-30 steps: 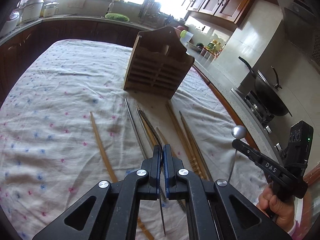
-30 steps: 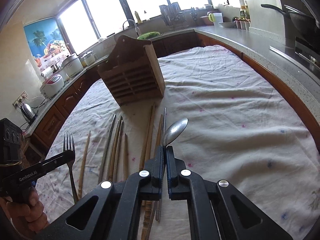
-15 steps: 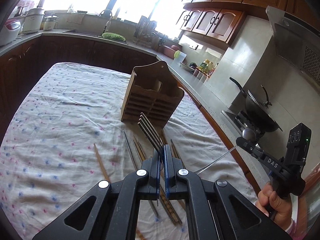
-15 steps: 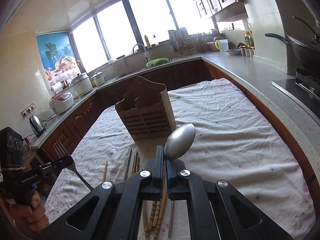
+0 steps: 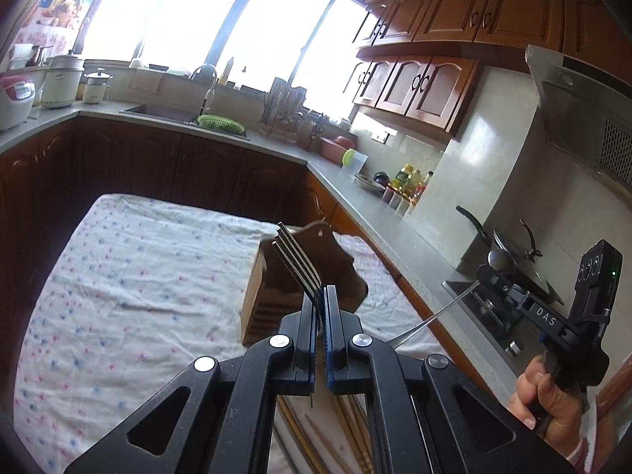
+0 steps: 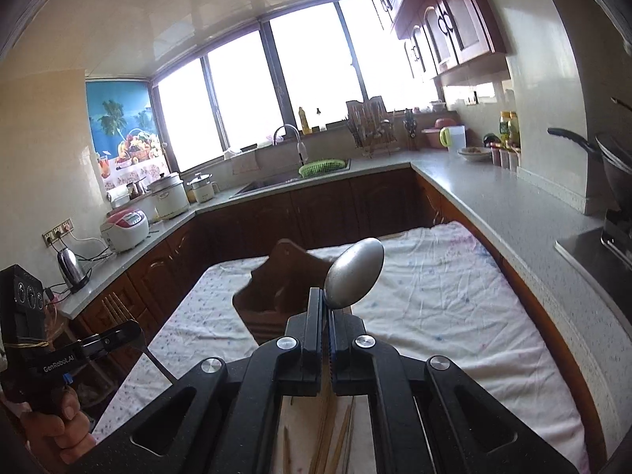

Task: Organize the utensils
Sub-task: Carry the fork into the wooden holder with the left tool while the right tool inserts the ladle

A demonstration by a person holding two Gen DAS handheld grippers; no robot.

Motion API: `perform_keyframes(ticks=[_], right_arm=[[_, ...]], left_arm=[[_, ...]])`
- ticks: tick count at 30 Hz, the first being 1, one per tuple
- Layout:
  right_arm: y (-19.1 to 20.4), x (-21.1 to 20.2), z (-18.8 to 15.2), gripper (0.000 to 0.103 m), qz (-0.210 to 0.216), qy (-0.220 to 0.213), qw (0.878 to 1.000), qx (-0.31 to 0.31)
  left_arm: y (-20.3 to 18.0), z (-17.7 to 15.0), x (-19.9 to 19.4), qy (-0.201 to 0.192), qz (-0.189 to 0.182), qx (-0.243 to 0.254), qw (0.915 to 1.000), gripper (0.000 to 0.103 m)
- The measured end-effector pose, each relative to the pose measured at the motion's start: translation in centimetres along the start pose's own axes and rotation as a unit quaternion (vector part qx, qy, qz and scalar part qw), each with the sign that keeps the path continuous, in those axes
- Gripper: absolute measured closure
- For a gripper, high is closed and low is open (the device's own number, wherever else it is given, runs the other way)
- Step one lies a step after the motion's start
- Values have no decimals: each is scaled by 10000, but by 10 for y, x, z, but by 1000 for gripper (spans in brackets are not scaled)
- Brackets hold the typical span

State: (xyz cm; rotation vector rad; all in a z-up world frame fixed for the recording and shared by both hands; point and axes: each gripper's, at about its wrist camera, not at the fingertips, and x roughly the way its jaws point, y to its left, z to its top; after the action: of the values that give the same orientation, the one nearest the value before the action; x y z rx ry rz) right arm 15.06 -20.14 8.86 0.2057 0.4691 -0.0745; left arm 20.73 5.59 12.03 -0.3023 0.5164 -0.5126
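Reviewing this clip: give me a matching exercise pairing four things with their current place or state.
Things:
1. metal fork
2. metal spoon
3. slatted wooden utensil holder
4. wooden chopsticks

Places:
A. clamped in the right gripper
B. lying on the tablecloth
C. standing upright on the tablecloth
D. clamped in the left gripper

Pairs: 1-D, 2-A, 3-C, 4-B
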Motion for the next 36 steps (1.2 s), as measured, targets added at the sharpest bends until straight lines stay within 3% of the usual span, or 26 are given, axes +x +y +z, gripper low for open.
perform_keyframes(ticks=[8, 15, 20, 26, 34, 36], right_arm=[[1, 56, 49, 101, -115, -386, 9991, -164], [5, 120, 33, 101, -291, -84, 9982, -510], [1, 153, 9, 101, -218, 396, 9973, -572], [-7, 173, -10, 101, -91, 867, 9950, -495], [-8, 175, -10, 100, -85, 883, 9952, -420], [-8, 173, -9, 96, -76, 876, 9954, -379]], left_arm=[[12, 38, 77, -280, 258, 219, 9990, 102], [29, 36, 156, -149, 295, 69, 9994, 102], [36, 22, 195, 142, 441, 96, 9989, 102], [41, 15, 216, 376, 482, -3, 9981, 101], [30, 20, 209, 370, 508, 14, 9980, 101], [34, 17, 203, 395, 492, -19, 9980, 92]])
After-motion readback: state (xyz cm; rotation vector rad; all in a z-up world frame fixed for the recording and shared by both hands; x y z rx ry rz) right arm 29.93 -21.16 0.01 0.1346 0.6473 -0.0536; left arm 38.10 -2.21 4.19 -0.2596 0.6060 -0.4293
